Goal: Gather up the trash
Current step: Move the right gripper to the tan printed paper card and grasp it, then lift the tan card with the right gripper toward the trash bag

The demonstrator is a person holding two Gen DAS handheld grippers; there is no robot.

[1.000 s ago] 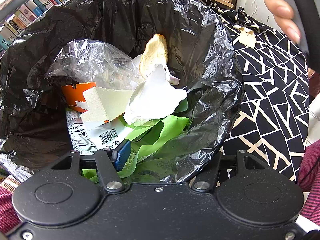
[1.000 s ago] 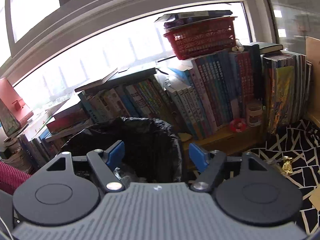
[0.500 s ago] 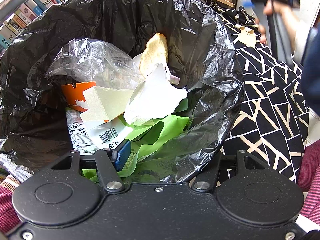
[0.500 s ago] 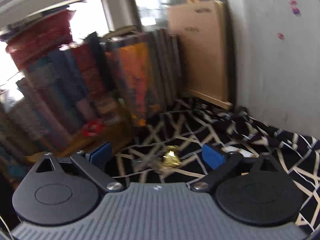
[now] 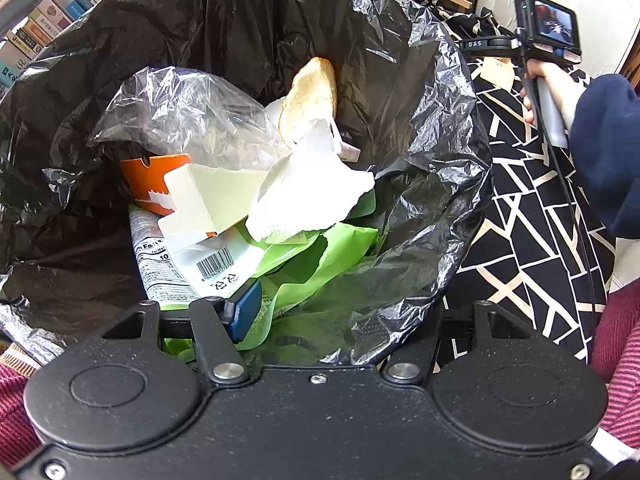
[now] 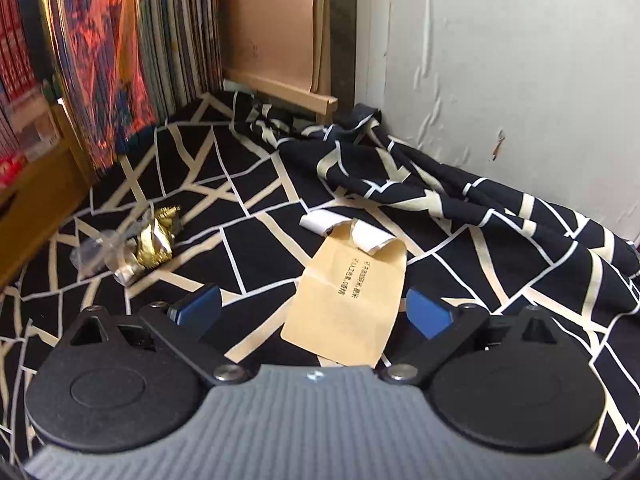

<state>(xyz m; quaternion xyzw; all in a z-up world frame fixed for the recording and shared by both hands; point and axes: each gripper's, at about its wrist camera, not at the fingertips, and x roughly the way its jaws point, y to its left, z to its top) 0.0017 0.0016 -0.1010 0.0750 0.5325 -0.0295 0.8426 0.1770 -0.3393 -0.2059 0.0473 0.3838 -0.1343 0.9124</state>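
Black-and-cream cloth (image 6: 256, 240) | right tongs (image 6: 314, 310) wide, straddling tan envelope (image 6: 348, 300), print unreadable | left tongs (image 5: 340, 320) pinching bin liner (image 5: 432, 208)

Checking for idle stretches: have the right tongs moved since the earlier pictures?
Yes. The right tongs swung from the books down to the patterned cloth, jaws just opening, now open around the tan envelope.
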